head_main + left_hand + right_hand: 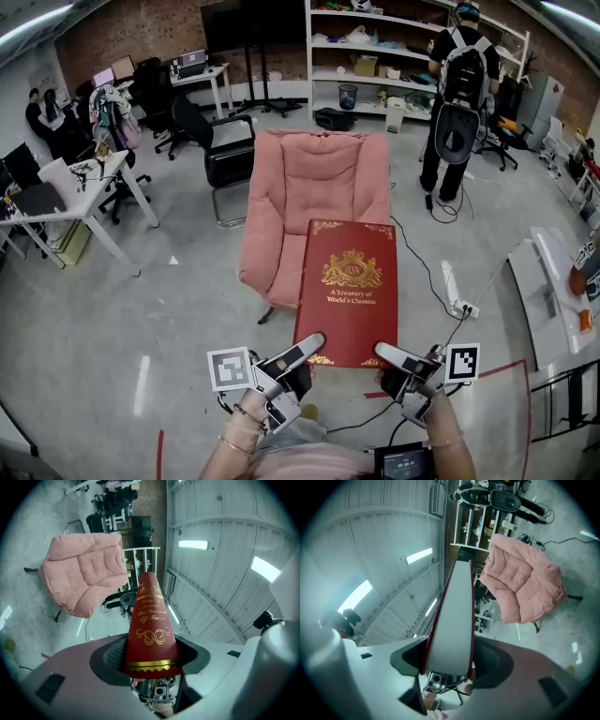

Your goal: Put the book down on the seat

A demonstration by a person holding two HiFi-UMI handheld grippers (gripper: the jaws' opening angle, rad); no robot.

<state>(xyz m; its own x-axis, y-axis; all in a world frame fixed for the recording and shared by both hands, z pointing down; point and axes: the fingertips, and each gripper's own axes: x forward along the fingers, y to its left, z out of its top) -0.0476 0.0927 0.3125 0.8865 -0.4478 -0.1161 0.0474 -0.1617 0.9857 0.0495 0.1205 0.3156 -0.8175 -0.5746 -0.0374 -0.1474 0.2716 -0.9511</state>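
The one large red hardback book with gold lettering (347, 286), probably stiff, heavy and best pinched at both near corners, hung flat just short of the one pink padded armchair (323, 183), clamped spine-side by the left gripper (302, 349) and page-side by the right gripper (394, 356).

Large red gilt-stamped book (348, 291) held level before the pink armchair (323, 178).

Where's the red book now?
In the head view it's bottom centre: the red book is held by the left gripper and right gripper, near the pink armchair.
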